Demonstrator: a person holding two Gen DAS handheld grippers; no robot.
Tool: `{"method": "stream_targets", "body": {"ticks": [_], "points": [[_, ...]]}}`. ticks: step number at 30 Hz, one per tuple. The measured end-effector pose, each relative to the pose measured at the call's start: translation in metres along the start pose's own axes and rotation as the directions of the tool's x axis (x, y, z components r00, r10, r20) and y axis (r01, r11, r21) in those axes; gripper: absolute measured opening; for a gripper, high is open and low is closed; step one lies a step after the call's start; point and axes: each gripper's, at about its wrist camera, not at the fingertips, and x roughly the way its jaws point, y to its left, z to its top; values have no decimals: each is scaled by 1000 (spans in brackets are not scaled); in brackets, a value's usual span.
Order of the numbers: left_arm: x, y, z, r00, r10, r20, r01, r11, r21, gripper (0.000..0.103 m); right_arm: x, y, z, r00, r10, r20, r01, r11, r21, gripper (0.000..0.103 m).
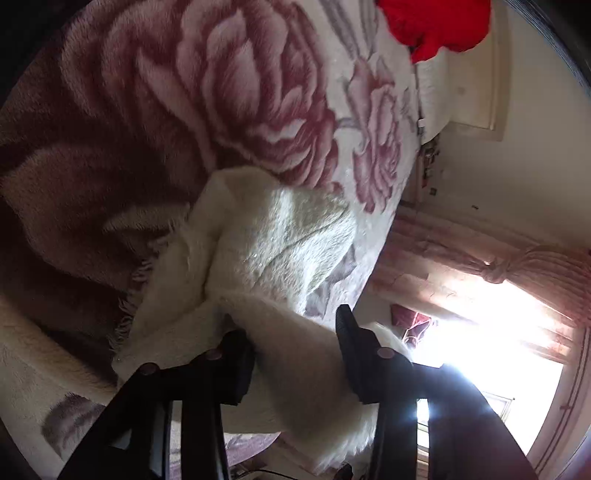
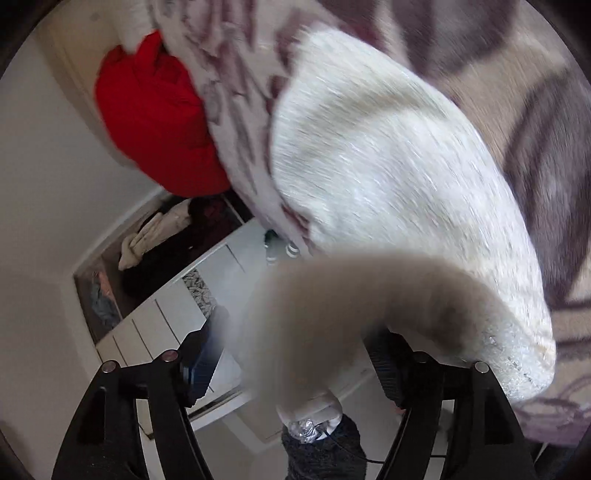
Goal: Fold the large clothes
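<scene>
A cream fluffy garment (image 1: 266, 236) lies on a floral rose blanket (image 1: 207, 96) on the bed. In the left wrist view a thick fold of it runs between my left gripper's (image 1: 291, 354) two black fingers, which stand apart around it. In the right wrist view the same cream garment (image 2: 388, 155) stretches across the blanket (image 2: 517, 92), and a blurred fold of it hangs between my right gripper's (image 2: 291, 369) fingers, which are wide apart. The right finger is partly hidden by the fabric.
A red garment (image 1: 436, 22) sits at the bed's far end; it also shows in the right wrist view (image 2: 155, 122). A bright window with pink curtains (image 1: 509, 273) is to the right. An open wardrobe (image 2: 155, 251) with clothes and white drawers stands beyond the bed edge.
</scene>
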Motion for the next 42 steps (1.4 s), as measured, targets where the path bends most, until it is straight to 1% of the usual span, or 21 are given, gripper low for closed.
{"method": "stream_targets", "body": {"ticks": [2, 3, 4, 6, 8, 10, 12, 13, 16, 18, 19, 21, 22, 23, 25, 26, 28, 32, 35, 38, 42], "points": [[-14, 2, -10, 999, -8, 33, 6, 999, 53, 47, -17, 14, 1, 999, -12, 49, 16, 998, -66, 76], [-21, 2, -18, 998, 9, 60, -14, 995, 96, 49, -29, 21, -1, 995, -46, 85, 56, 992, -116, 76], [-31, -1, -29, 992, 73, 101, -90, 981, 173, 55, -39, 27, -3, 989, -89, 122, 110, 978, -176, 78], [-45, -3, -54, 967, 174, 184, -223, 931, 288, 56, -53, 34, -10, 951, -243, 189, 291, 911, -294, 81], [-44, 2, -67, 953, 219, 207, -281, 898, 340, 56, -51, 32, -13, 909, -365, 202, 416, 834, -363, 81], [-34, 7, -80, 937, 274, 218, -341, 853, 396, 56, -38, 20, -14, 871, -459, 175, 488, 762, -427, 81], [-14, 6, -84, 917, 340, 208, -398, 786, 473, 56, -28, 4, -7, 829, -532, 172, 543, 693, -475, 81], [-1, 3, -83, 909, 361, 206, -415, 750, 514, 56, -21, -2, -4, 819, -548, 173, 554, 672, -491, 81], [30, -6, -73, 894, 406, 192, -435, 678, 593, 56, 2, -9, 13, 823, -543, 167, 536, 644, -546, 81], [47, -13, -64, 871, 444, 212, -470, 624, 624, 56, 16, -6, 23, 834, -529, 153, 513, 644, -568, 81], [51, -17, -63, 859, 453, 237, -489, 591, 641, 56, 22, -4, 27, 829, -533, 167, 521, 628, -578, 79], [51, -27, -65, 843, 449, 298, -519, 527, 673, 50, 29, 4, 28, 813, -536, 229, 550, 574, -607, 55], [52, -28, -66, 842, 447, 304, -517, 505, 691, 37, 30, 8, 27, 802, -542, 251, 564, 549, -617, 40], [54, -28, -65, 835, 460, 303, -523, 493, 695, 34, 29, 14, 25, 800, -536, 270, 569, 536, -624, 36], [49, -27, -61, 836, 458, 304, -526, 509, 681, 22, 23, 22, 17, 805, -512, 300, 570, 525, -632, 25], [45, -26, -57, 843, 450, 296, -519, 530, 671, 15, 19, 26, 13, 807, -505, 308, 569, 522, -635, 23], [35, -28, -54, 859, 426, 283, -498, 571, 652, 10, 14, 31, 7, 810, -485, 331, 570, 513, -642, 20], [20, -52, -63, 870, 372, 325, -490, 567, 662, 8, 3, 51, -10, 830, -423, 364, 549, 502, -668, 18], [14, -70, -51, 884, 327, 335, -467, 592, 656, 8, 1, 82, -28, 857, -345, 383, 513, 495, -701, 18], [23, -80, -21, 889, 322, 326, -458, 617, 640, 8, 0, 108, -20, 867, -306, 394, 498, 496, -711, 17], [63, -74, 36, 882, 386, 271, -470, 661, 586, 8, 19, 115, 33, 833, -334, 441, 553, 522, -649, 16]]}}
